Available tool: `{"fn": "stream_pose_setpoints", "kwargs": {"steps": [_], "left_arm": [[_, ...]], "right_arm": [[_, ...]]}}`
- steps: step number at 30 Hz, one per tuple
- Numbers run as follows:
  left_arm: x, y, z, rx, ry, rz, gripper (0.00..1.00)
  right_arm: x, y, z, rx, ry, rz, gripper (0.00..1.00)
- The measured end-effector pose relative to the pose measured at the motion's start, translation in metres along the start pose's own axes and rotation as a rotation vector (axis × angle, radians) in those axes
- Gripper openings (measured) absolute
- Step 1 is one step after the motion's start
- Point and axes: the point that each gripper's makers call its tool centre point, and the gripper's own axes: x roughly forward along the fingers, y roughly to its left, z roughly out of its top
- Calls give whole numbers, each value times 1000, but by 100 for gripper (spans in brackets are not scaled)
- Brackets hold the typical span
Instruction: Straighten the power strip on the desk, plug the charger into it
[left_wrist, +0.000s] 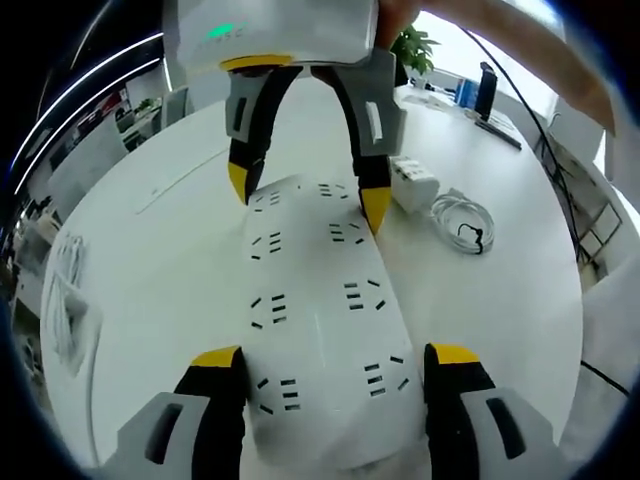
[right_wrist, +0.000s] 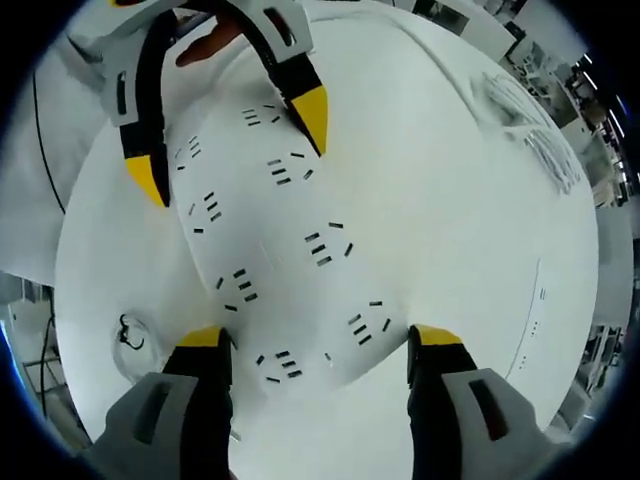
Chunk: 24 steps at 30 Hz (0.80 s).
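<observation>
- Power strip (left_wrist: 318, 330) (right_wrist: 275, 270): long white bar with two rows of sockets, lying flat on the desk, held at both ends by the two tools.
- Desk (left_wrist: 150, 260) (right_wrist: 450, 200): wide white top, the largest thing in both views; a bundle of white cable (left_wrist: 68, 290) (right_wrist: 530, 130) lies well apart from the strip near the desk's edge.
- Left gripper (left_wrist: 333, 362): jaws spread wide, one yellow tip on each long side of the strip's near end; tips sit against or just beside its edges, contact cannot be told. In the right gripper view it straddles the far end (right_wrist: 235, 135).
- Right gripper (right_wrist: 322, 345): jaws likewise spread, astride the opposite end of the strip. In the left gripper view it comes in from above (left_wrist: 308, 195), tips on either side of the far end.
- Charger (left_wrist: 413, 181): small white block on the desk just beside the strip's far end, unplugged.
- Coiled white cord (left_wrist: 462, 222) (right_wrist: 130, 335): lies next to the charger, with a dark plug end.
</observation>
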Motion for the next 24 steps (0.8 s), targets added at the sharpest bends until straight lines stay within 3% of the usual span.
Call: {"fn": "stream_pose_setpoints", "kwargs": {"steps": [6, 10, 24], "left_arm": [[-1, -1, 0, 2, 3, -2, 74], [-1, 0, -1, -9, 4, 8, 73], [-4, 1, -5, -40, 8, 29, 72]], "right_arm": [[-1, 2, 6, -119, -10, -2, 70], [-1, 8, 16, -270, -15, 13, 66], [1, 9, 15, -240, -7, 36, 65]]}}
